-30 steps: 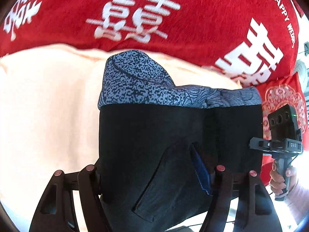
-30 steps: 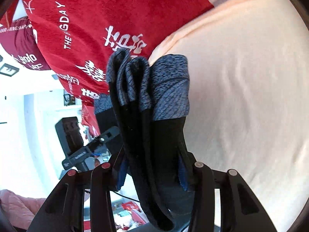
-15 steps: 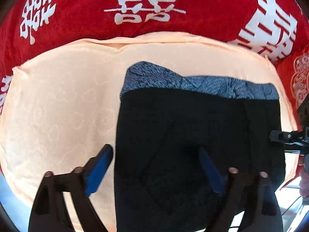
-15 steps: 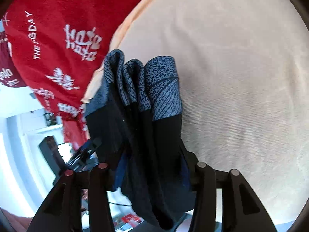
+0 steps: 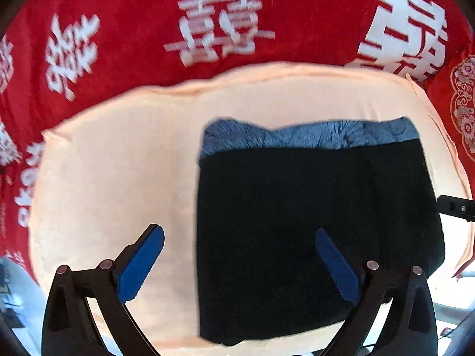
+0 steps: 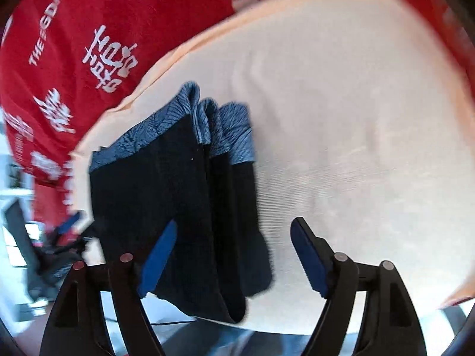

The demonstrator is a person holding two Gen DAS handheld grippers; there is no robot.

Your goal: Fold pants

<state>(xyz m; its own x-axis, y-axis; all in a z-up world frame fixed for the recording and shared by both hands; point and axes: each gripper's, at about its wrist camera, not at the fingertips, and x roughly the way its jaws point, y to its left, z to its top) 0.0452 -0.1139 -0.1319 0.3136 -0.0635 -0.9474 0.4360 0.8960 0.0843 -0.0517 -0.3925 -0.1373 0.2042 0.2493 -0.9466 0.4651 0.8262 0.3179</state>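
**A:** How would those pants [image 5: 314, 225] handle if they had to be lifted again?

**B:** Soft and light, I'd judge, a limp knit that sags wherever it isn't held up. They are stacked in several layers, and the right wrist view shows three or four folded edges side by side, so a pinch on the top layer alone would peel the bundle open. Better to take the whole thickness at the two near corners, one gripper on each, or to slide under the folded edge.

**B:** No fragility to worry about, and the fabric looks grippy rather than slick.

**A:** And their look?

**B:** A black body with a mottled blue-grey band [image 5: 308, 135] along the far edge, a waistband or cuff; motion blur smears the pattern, so I can't say which. The bundle is a neat, nearly square block lying on a pale peach cushion [image 5: 112, 160], toward its right half in the left wrist view, with a red blanket [image 5: 142, 17] printed with white characters behind it.

**A:** The jaws?

**B:** Both have just been opening. The left gripper [image 5: 237, 262] stands spread wide: one blue pad is over bare cushion, the other over the black cloth, and nothing is pinched. The right gripper [image 6: 234, 256] is spread too, with the bundle's near corner between its pads [image 6: 308, 262], but the pads are clear of the fabric. The pants look released and at rest.
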